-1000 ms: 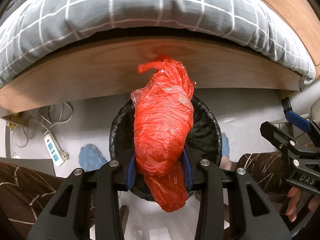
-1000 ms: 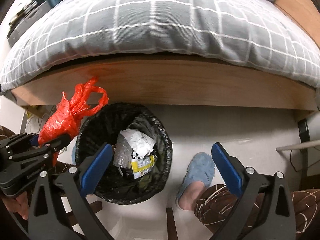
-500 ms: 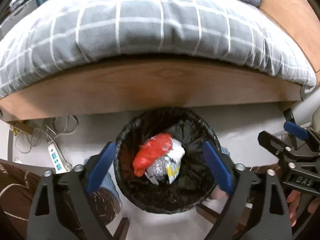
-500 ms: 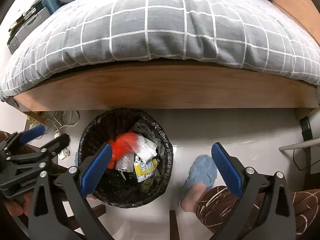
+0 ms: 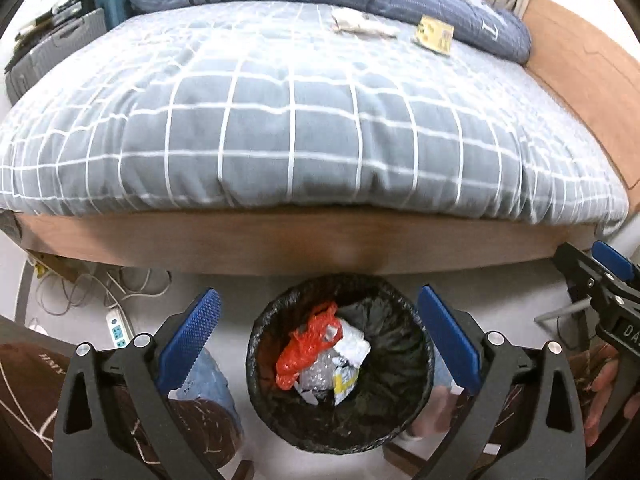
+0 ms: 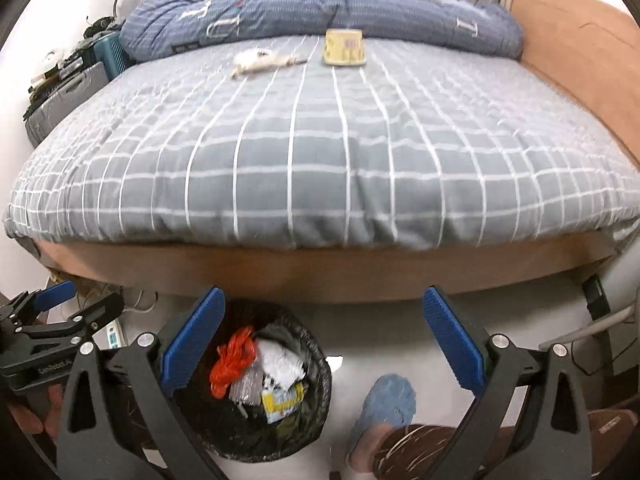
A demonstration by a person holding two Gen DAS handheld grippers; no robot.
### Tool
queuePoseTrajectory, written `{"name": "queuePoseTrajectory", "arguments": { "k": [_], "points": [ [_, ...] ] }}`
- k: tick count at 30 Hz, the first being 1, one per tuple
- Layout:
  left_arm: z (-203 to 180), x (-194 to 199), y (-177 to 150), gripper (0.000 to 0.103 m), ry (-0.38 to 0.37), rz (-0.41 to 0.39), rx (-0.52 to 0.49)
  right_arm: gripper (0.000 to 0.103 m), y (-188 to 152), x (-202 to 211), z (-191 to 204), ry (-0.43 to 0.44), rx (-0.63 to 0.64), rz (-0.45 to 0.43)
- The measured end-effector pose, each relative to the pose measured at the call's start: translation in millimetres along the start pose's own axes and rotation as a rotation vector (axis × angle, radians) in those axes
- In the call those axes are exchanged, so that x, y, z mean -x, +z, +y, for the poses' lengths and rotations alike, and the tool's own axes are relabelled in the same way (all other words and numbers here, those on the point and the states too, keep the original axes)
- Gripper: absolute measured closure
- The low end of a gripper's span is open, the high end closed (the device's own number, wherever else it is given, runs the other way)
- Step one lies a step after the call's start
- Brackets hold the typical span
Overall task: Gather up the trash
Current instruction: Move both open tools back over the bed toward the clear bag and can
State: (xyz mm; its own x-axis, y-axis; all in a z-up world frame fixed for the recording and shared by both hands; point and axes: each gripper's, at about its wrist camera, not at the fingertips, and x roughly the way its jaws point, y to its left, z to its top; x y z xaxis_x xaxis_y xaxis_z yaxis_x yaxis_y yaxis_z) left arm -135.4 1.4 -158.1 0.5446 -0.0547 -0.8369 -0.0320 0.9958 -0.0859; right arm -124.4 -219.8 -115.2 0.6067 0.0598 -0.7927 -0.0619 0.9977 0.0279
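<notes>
Changes against the earlier frames:
- Red plastic bag: no longer clamped in the left gripper; now inside the black-lined trash bin, on the left side of the pile, touching the white crumpled paper and the yellow-white wrapper.
- Left gripper: jaws spread wide, nothing held, raised above the bin with the bin mouth between the blue pads.
- Right gripper: jaws wide as before, nothing held, view tilted up to take in more of the bed top.

Left to right, left wrist view:
- Far left of the gripper: white power strip and loose cables on the floor, below the wooden bed frame.
- Directly ahead and below: the bin, just short of the bed frame.
- Far right: the right gripper's black body at the frame edge.

Left to right, right wrist view:
- Far left: the left gripper's body.
- Below the left pad: the bin, red bag visible on top.
- Between the pads, lower right: blue slipper on open pale floor.
- Ahead and above: grey checked duvet; near its far end, a white crumpled tissue and, just right of it, a yellow packet, both apart from the folded blue quilt behind.
- Duvet surface between the front edge and those two items: unobstructed.
</notes>
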Motion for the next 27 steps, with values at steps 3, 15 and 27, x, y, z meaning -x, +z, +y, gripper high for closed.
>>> {"name": "queuePoseTrajectory", "arguments": {
  "k": [3,15,27],
  "points": [
    [-3.5,7.9,9.2,0.006,-0.013,-0.024,0.001,0.008,10.9,4.7,-2.0,-0.018,0.001,-0.034],
    [-17.9,17.6,62.3,0.006,0.010,-0.112,-0.032,0.008,54.9,17.3,-11.9,-0.027,0.009,-0.158],
    [-20.5,-0.7,140.5,0.006,0.034,-0.182,-0.057,0.008,120.0,-18.8,-32.9,-0.040,-0.021,-0.185]
  ]
}}
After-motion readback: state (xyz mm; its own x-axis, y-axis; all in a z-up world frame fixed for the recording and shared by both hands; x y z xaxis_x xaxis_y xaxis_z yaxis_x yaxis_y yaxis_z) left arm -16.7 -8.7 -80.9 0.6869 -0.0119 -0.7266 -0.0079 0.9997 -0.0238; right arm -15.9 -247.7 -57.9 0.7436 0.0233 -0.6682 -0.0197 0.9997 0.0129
